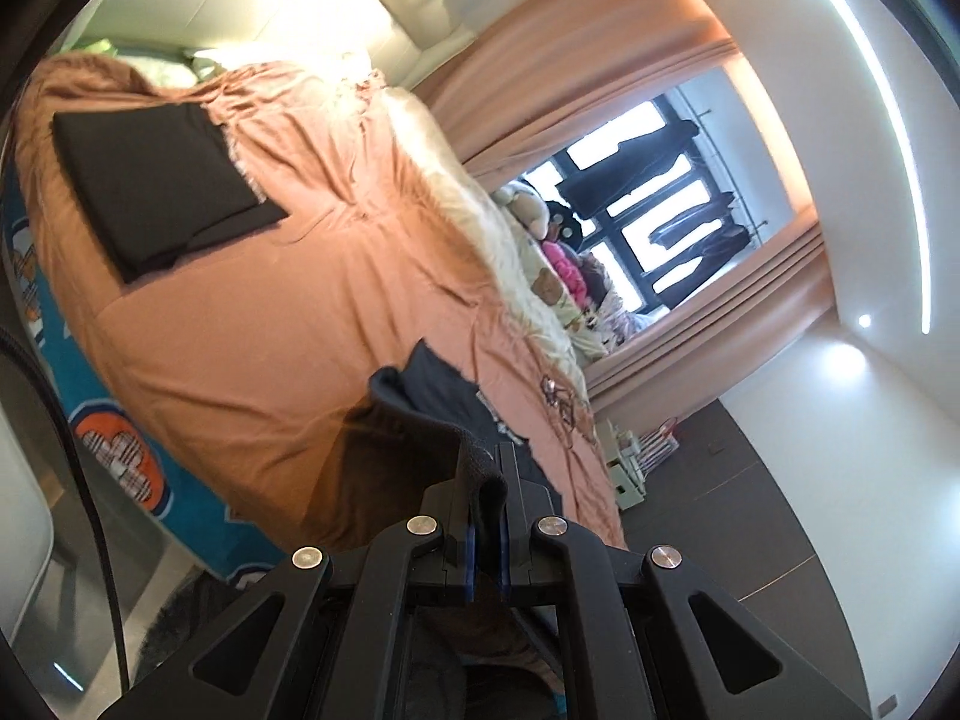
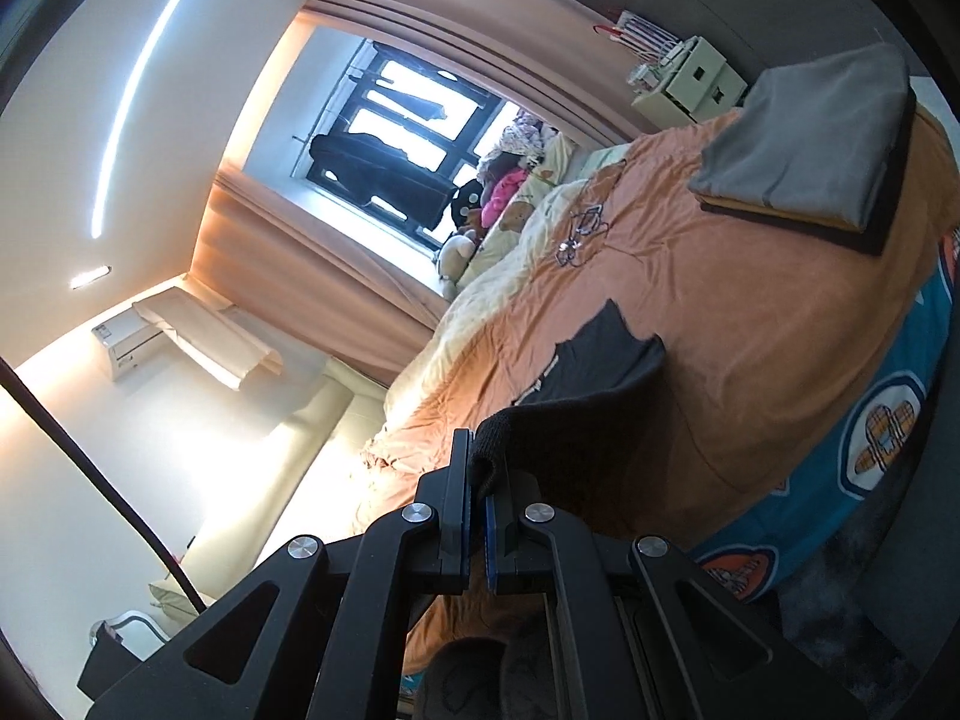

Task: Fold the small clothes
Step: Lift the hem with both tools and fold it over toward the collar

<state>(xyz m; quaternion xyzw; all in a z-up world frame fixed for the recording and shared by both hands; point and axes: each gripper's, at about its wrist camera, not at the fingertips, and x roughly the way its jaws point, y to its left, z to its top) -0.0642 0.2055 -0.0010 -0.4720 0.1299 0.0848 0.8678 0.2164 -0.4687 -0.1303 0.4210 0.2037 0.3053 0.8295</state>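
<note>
Dark garment hangs pinched between left gripper and right gripper above bed.

A dark garment hung lower centre of the frame, its ribbed edge pinched, partly draped on the bed

Black garment, orange bedspread

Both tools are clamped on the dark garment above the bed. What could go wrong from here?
1. The left tool and the right tool each pinch only a bunched edge of the dark garment, so it could slip free.
2. The tangled cable lies on the orange bedcover close by and might get swept up.
3. The folded stack could be disturbed.
</note>
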